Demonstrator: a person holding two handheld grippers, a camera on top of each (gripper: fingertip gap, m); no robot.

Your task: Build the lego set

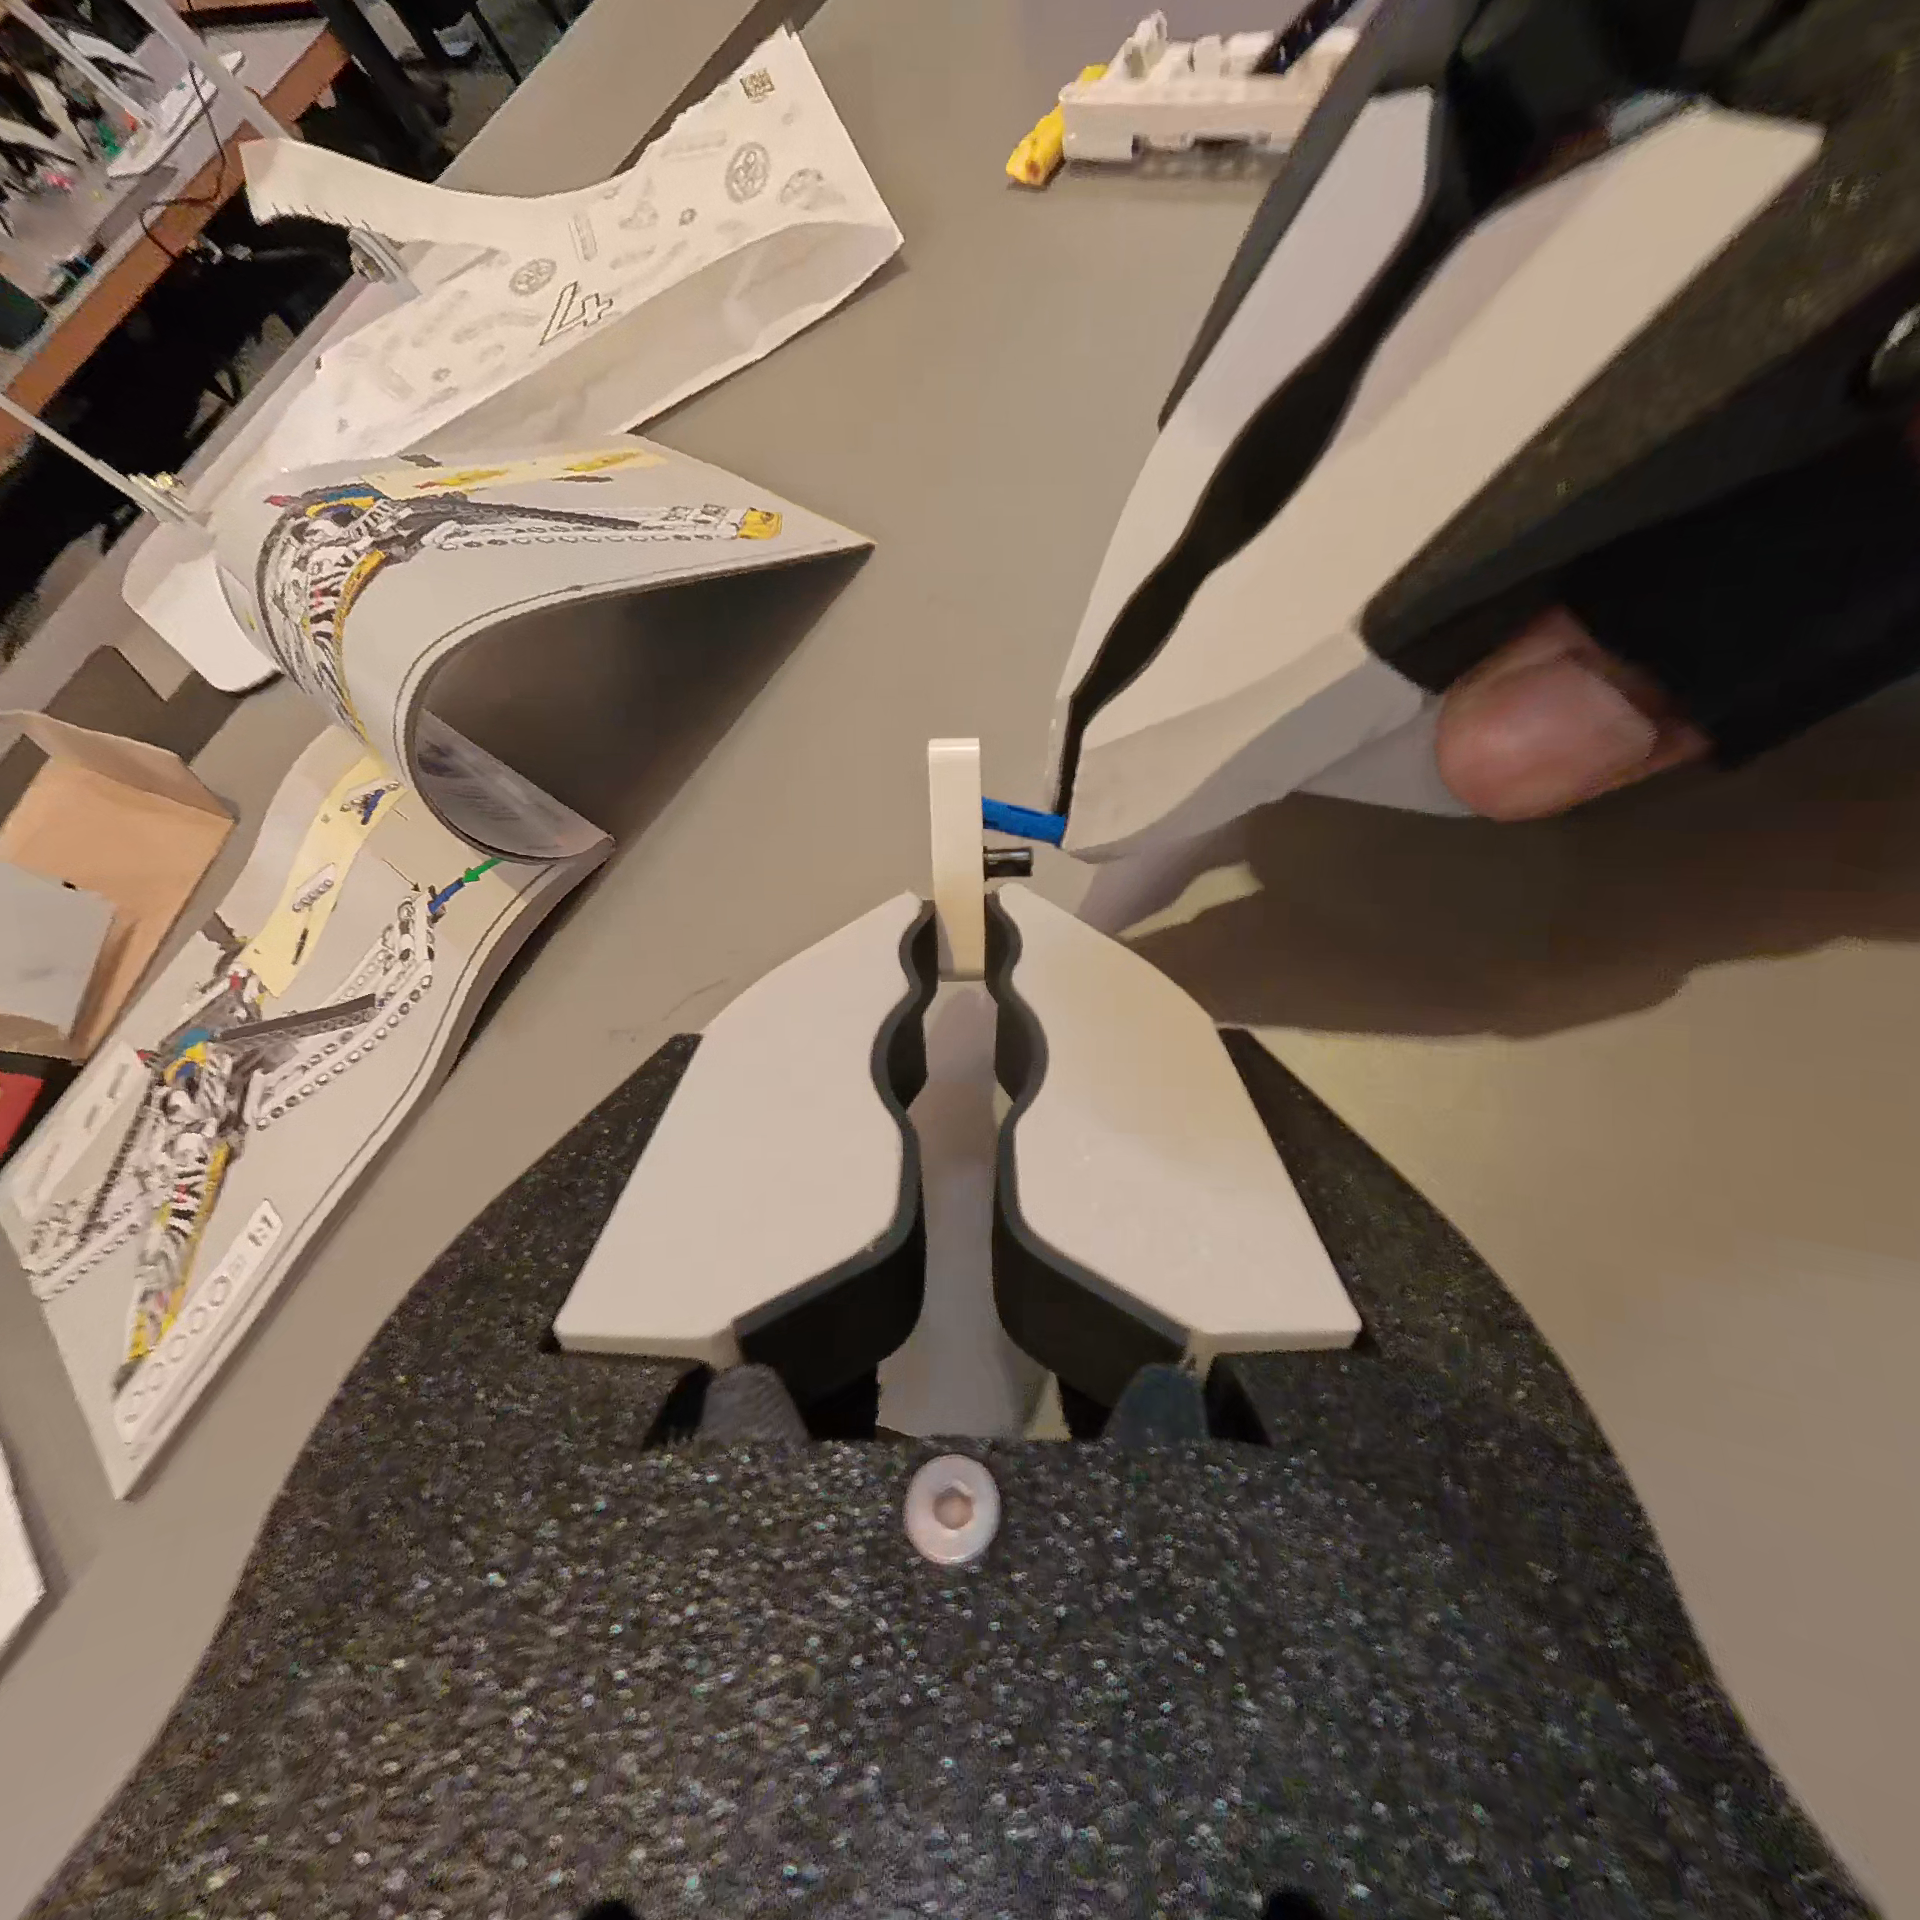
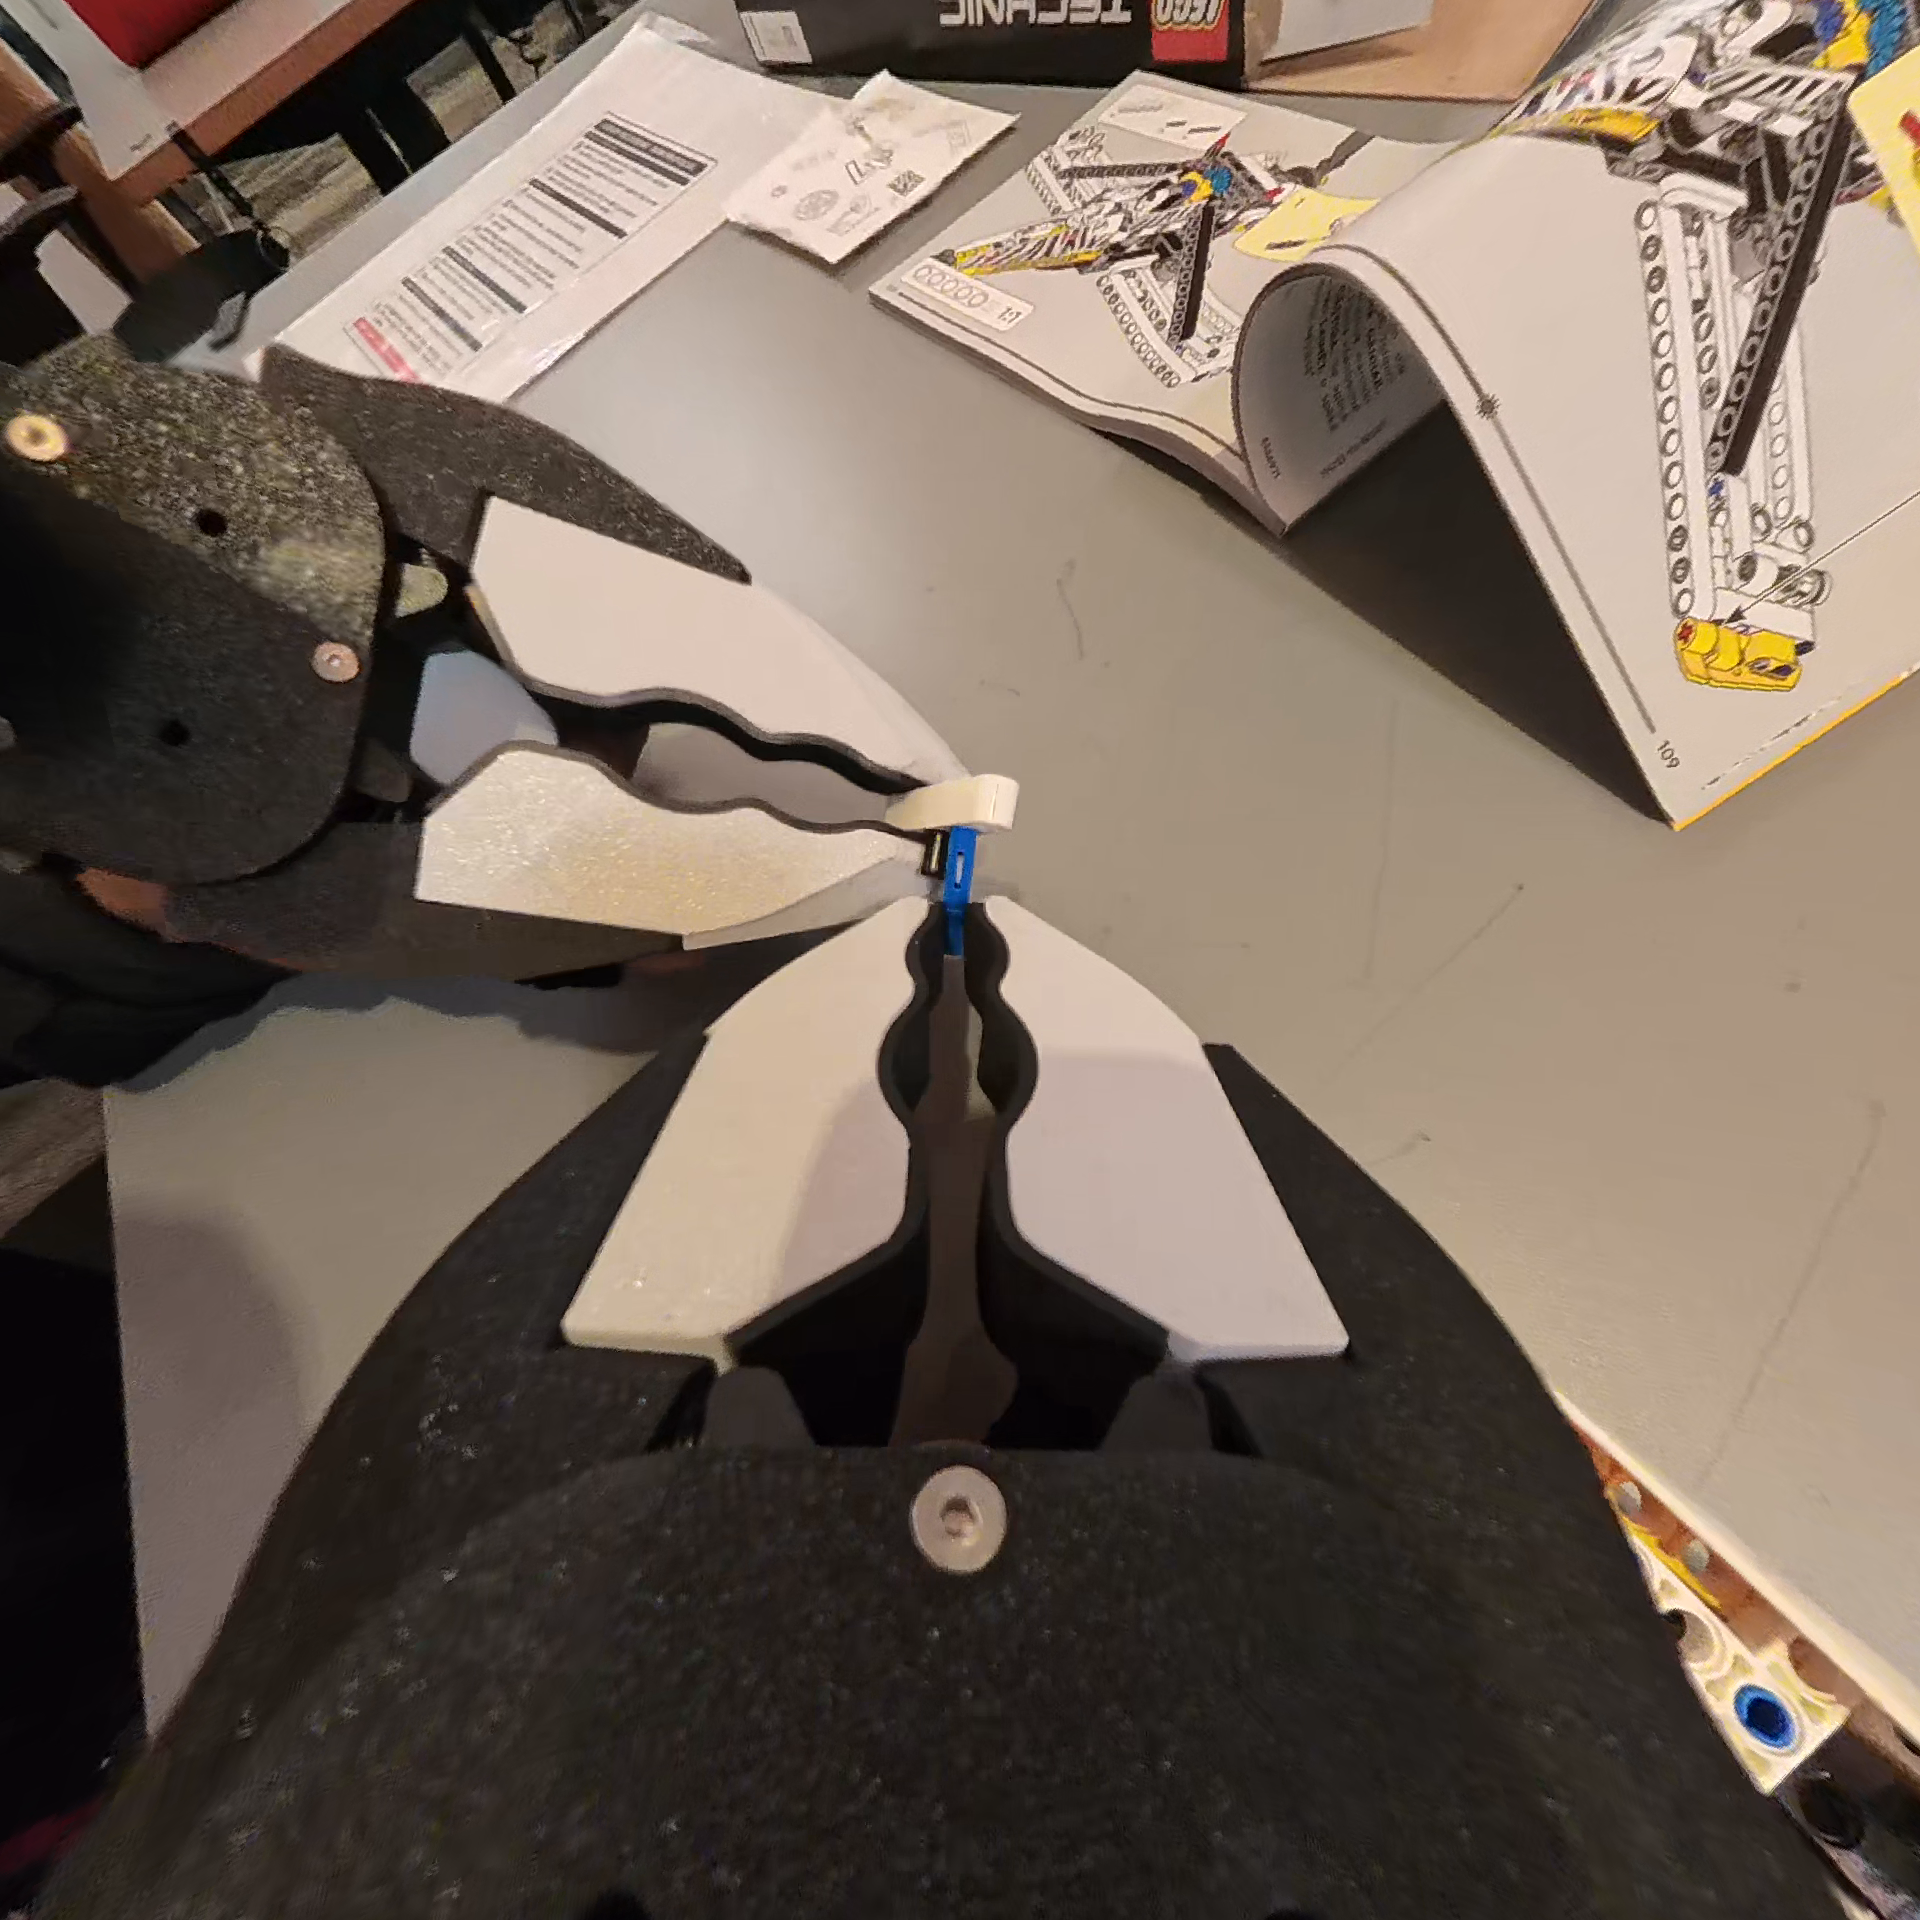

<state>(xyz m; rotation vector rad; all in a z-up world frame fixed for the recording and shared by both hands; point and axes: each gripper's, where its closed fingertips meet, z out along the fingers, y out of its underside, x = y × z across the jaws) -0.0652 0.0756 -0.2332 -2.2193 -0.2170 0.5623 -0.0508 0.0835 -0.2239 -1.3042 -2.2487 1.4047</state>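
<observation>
Centre of the left wrist view: my left jaws (image 1: 961, 925) are clamped on a thin cream piece (image 1: 956, 831), held on edge and upright, pads pressing both flat faces. A short black pin (image 1: 1008, 858) sticks out of its right face, just above my right fingertip (image 1: 1039, 935).

Just right of that, my right jaws (image 1: 1070, 821) come in from the upper right of the frame, a thumb (image 1: 1548, 727) on the handle. They pinch the far end of a blue pin (image 1: 1023, 821); its near end touches the cream piece's right face, above the black pin.

Centre of the right wrist view: my right jaws (image 2: 951, 914) are closed tight on the blue pin (image 2: 958, 873), which points away toward the cream piece (image 2: 966, 802). The left jaws (image 2: 914, 821) reach in from the left of the frame.

Around, on the grey table (image 1: 1039, 416):
- open instruction booklet (image 1: 468, 665), pages arched, left of frame in the left view; upper right in the right view.
- torn paper bag (image 1: 623, 260), upper left.
- white-and-yellow built assembly (image 1: 1143, 114), top of frame, well apart from the jaws.
- cardboard box (image 1: 94, 852), left edge.
- printed sheet (image 2: 540, 249), upper left of the right view.
</observation>
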